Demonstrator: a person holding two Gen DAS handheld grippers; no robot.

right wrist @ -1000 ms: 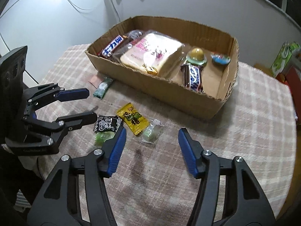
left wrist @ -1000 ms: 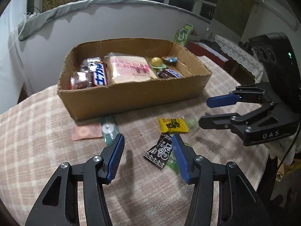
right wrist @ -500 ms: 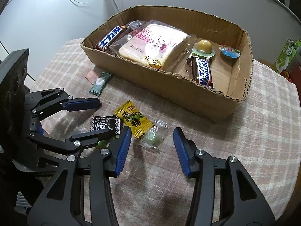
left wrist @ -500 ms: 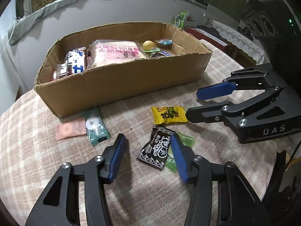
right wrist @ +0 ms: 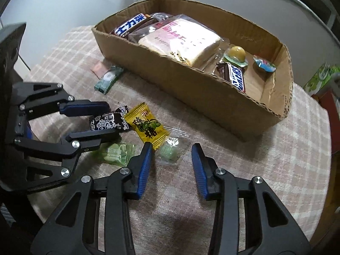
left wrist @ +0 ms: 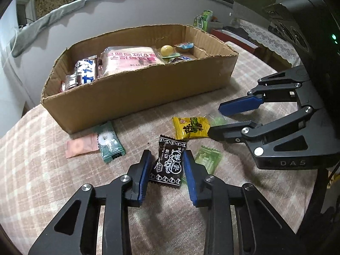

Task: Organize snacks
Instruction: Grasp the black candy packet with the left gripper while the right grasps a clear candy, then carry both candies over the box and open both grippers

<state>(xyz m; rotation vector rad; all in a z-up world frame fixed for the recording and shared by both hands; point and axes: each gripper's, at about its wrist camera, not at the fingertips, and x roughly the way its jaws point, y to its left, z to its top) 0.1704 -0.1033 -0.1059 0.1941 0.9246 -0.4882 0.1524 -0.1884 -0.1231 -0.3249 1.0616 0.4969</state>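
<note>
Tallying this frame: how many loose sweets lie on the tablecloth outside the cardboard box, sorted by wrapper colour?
Pink wrapper: 1
Dark green wrapper: 1
Black wrapper: 1
Yellow wrapper: 1
Light green: 2, the opaque packet and the clear-wrapped green sweet
Total: 6

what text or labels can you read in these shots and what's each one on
"DAS": on the body of the right tool.
"Cream Plum Candy": on the black candy wrapper between the left tool's fingers; its large white characters are too stylised to read.
"士力架": on the chocolate bar in the cardboard box.
Yellow candy, pink bread bag, dark green packet: print unreadable.
</note>
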